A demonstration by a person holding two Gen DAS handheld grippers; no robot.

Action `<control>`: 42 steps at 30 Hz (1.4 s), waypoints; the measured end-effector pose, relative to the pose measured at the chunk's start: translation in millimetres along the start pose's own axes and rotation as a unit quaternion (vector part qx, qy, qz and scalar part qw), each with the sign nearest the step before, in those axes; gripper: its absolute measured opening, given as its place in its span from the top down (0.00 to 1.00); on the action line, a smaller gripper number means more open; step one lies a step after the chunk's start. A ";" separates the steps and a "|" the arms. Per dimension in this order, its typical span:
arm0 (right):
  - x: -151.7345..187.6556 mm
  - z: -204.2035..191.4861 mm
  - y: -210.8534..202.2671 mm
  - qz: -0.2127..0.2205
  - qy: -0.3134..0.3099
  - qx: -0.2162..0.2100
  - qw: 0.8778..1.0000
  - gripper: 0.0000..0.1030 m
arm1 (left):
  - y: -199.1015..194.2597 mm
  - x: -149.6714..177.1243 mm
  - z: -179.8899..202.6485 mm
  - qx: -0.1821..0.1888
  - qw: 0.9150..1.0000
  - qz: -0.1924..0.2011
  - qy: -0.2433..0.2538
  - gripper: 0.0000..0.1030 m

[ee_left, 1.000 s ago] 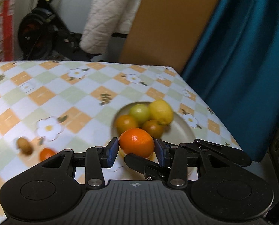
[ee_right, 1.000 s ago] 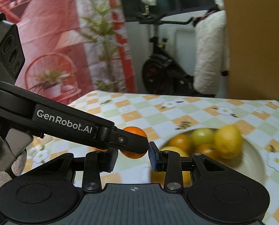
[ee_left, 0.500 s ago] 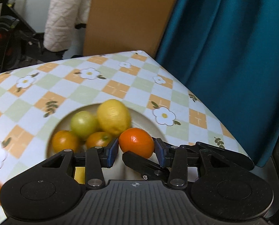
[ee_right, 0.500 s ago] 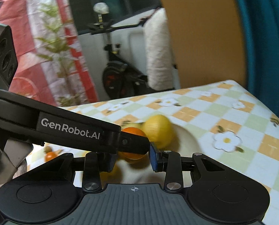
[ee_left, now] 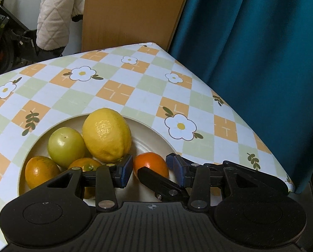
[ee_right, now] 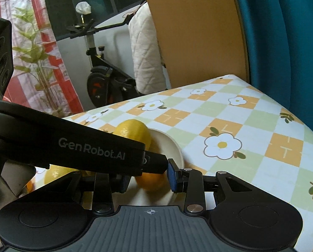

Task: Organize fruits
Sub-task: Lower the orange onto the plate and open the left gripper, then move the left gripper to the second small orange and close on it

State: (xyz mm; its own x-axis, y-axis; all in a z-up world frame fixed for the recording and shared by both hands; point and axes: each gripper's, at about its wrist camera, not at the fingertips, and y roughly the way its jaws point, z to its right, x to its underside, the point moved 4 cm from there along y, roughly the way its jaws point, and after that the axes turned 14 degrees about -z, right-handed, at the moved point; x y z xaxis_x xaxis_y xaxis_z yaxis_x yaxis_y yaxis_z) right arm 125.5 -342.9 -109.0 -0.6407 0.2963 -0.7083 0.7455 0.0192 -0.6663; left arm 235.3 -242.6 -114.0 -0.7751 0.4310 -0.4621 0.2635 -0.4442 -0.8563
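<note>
Left wrist view puts the orange (ee_left: 151,164) between our left gripper (ee_left: 149,171) jaws, both blue pads closed on it, low over the plate (ee_left: 154,130) just right of the lemon (ee_left: 107,134). Our right gripper (ee_right: 148,177) has one finger tucked under that orange inside the left jaws; whether its own pads press anything we cannot tell. We would lower until the fruit rests on bare plate beside the lemon, then release gently so it does not roll. "GenRobot.AI" reads along the left gripper's arm.
</note>
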 end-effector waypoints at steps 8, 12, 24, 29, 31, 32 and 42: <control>1.1 -8.0 -5.6 0.007 -0.014 0.005 1.000 0.69 | -8.5 2.6 -2.7 -0.002 1.000 0.012 0.000 0.57; -0.5 -15.1 -13.1 0.012 -0.023 0.003 1.000 0.69 | -22.8 7.7 -4.5 -0.001 1.000 0.026 0.003 0.57; -7.9 -56.3 -36.0 0.026 -0.062 -0.018 0.998 0.68 | -101.1 32.9 -53.7 -0.009 0.995 0.089 -0.037 0.57; -9.6 -87.6 -37.8 0.023 -0.098 -0.036 0.994 0.68 | -137.2 53.4 -95.9 -0.034 0.991 0.106 -0.068 0.57; -9.8 -102.1 -37.7 0.021 -0.114 -0.043 0.992 0.68 | -150.5 63.1 -115.6 -0.047 0.989 0.110 -0.084 0.57; -9.9 -109.9 -36.8 0.018 -0.123 -0.047 0.991 0.68 | -157.2 69.3 -126.9 -0.054 0.988 0.111 -0.093 0.57; -3.5 -189.7 -10.4 -0.026 -0.213 -0.079 0.974 0.68 | -172.0 107.4 -190.4 -0.064 0.979 0.112 -0.156 0.57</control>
State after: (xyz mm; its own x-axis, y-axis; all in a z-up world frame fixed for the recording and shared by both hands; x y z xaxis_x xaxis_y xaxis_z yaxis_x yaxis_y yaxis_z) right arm 155.0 -163.1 -55.3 -0.6713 -0.1303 -0.7296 0.7078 0.1792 -0.6833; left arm 216.1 29.6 -60.3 -0.8222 0.0652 -0.5655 0.5011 -0.3886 -0.7733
